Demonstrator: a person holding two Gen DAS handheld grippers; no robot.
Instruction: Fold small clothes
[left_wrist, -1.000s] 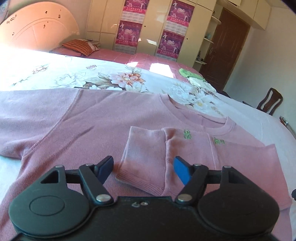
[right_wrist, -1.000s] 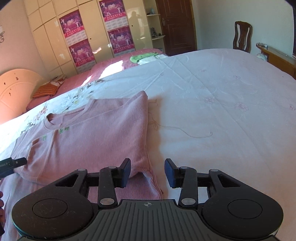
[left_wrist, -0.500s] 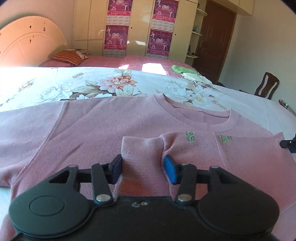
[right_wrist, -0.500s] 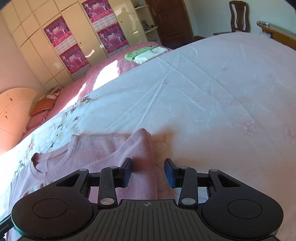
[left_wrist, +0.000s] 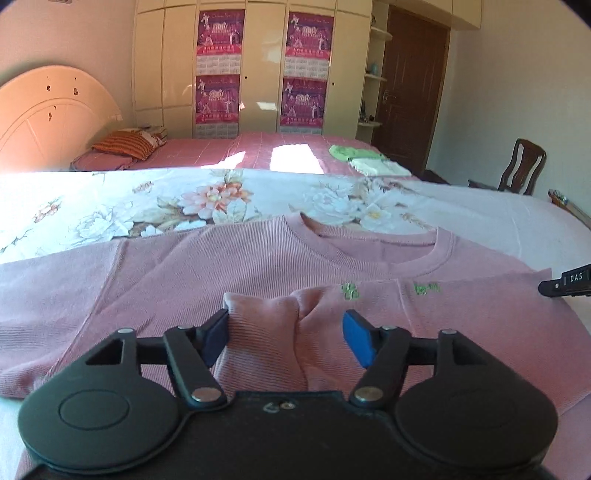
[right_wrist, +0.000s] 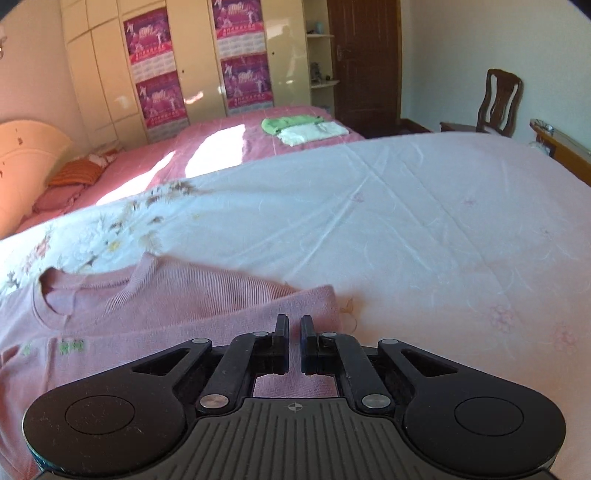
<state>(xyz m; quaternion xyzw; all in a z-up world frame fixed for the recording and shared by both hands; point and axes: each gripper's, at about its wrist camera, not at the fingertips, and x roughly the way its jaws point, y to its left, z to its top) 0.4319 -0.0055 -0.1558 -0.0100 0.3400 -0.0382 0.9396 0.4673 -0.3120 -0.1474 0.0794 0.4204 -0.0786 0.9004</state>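
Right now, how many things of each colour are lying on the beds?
Pink: 1, the pink sweater
Green: 1, the folded green cloth
White: 1, the folded white cloth
Orange striped: 1, the pillow
Total: 4

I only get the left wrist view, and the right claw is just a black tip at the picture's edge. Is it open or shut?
Observer: Shut. The right claw has just been closing, and its jaws are nearly together.
Operator: Is it holding anything?
Observer: It sits over the folded right edge of the pink sweater. Pink cloth shows in the narrow gap, but I cannot tell whether it is pinched.
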